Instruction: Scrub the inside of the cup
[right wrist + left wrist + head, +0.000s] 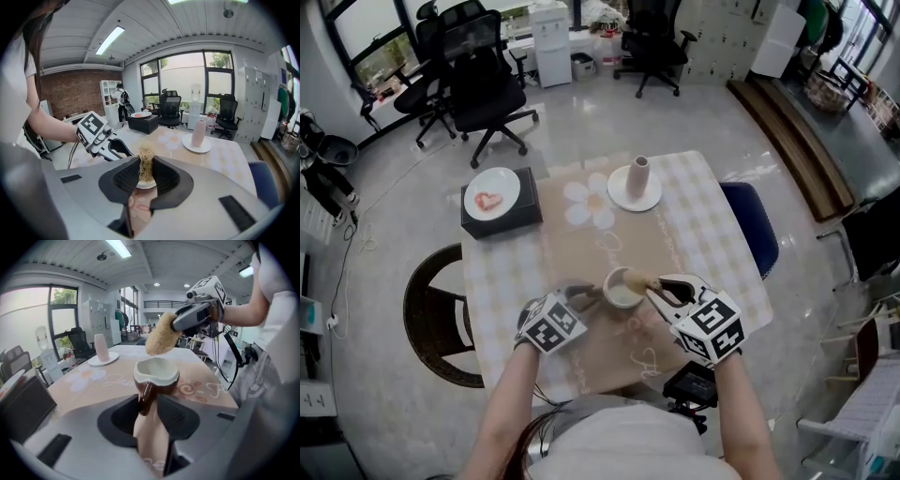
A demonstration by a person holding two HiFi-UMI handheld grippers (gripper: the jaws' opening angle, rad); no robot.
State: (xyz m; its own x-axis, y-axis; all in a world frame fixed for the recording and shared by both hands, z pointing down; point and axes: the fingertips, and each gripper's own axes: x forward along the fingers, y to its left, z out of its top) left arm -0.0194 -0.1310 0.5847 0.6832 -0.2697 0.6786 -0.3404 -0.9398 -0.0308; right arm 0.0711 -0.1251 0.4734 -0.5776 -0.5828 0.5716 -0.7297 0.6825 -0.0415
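Here, left gripper [584, 295] jaws pinch the cup [622, 290] handle; right gripper [657, 290] clamps scrubber [638, 279] above.

The cup [623, 288] near the worktop's [712, 234] front edge was hemmed in. The left tongs [589, 296] gripped its handle from the left, and the right tongs [654, 287] held a scrub pad [639, 279] over its open mouth, blocking entry from above and the right. Beyond the cup lay a bare stretch up to the vase [638, 175] on its saucer [635, 199]. A black box [525, 208] carrying a plate [492, 194] filled the far left corner. The right side lay open. A brown chair [431, 319] flanked the left edge, a blue chair [750, 225] the right.
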